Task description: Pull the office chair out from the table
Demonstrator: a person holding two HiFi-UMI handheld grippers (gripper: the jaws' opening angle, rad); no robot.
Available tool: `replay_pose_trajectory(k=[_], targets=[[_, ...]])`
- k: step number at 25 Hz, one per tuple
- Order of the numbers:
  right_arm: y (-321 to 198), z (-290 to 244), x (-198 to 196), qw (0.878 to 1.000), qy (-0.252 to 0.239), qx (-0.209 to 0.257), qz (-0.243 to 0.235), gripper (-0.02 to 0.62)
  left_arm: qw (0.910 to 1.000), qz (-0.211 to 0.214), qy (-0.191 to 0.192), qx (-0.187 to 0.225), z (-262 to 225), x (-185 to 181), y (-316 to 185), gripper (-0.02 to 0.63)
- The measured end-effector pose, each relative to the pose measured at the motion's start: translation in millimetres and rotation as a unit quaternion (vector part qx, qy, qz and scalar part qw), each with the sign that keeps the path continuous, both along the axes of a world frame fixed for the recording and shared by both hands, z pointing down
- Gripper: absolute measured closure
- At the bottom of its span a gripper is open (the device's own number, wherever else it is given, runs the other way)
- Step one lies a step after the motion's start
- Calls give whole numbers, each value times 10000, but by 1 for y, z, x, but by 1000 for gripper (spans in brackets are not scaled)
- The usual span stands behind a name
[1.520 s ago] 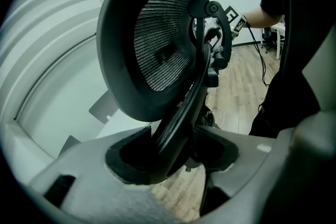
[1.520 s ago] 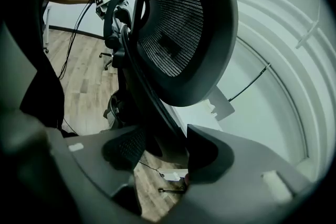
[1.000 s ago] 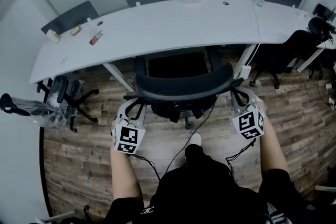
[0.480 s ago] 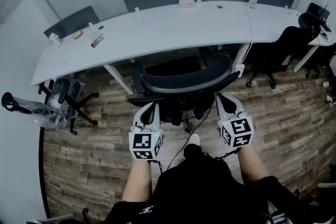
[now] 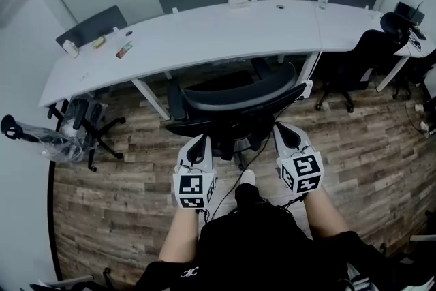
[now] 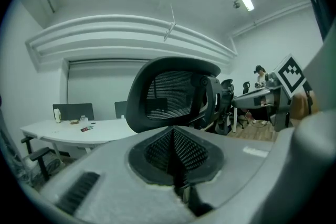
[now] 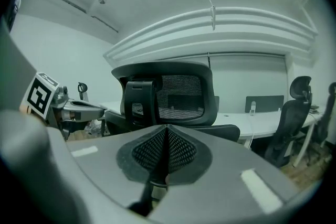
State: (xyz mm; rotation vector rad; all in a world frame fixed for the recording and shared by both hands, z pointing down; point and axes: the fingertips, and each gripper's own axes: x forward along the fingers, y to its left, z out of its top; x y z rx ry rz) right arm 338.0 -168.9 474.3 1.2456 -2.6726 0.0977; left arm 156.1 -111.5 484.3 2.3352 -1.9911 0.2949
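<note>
nearest the person, the left tool (image 5: pixel 197 146) and the right tool (image 5: pixel 286 135) point forward side by side over the wood-plank floor (image 5: pixel 122 201), roughly level with each other. each is clenched on nothing. in the left gripper view the ribbed pads (image 6: pixel 184 152) meet in a closed seam with no gap, and the right gripper view shows the same at its own pads (image 7: pixel 178 150).

just ahead of both tips, in the space between their two lines, stands the black mesh-backed office chair (image 5: pixel 238 102). neither tool appears to touch it. both gripper views show its backrest upright and straight ahead, a little way off. the backrest's long axis runs crosswise to the tools, with its right end turned slightly farther away. the left tool sits behind the left end and the right tool behind the right end, so neither is clearly nearer.

beyond the chair lies the long white curved counter (image 5: pixel 204 34), and the seat's front seems to reach about its near edge. any further pull would run straight back toward the person, and the tools would first have to open to take a hold.
</note>
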Motion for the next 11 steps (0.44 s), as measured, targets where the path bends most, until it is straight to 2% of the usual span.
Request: replay_pose_trajectory(k=[11], targets=[[19, 9, 7, 10000, 19, -51, 12, 589, 9999, -41, -79, -98, 7, 8, 21, 600]])
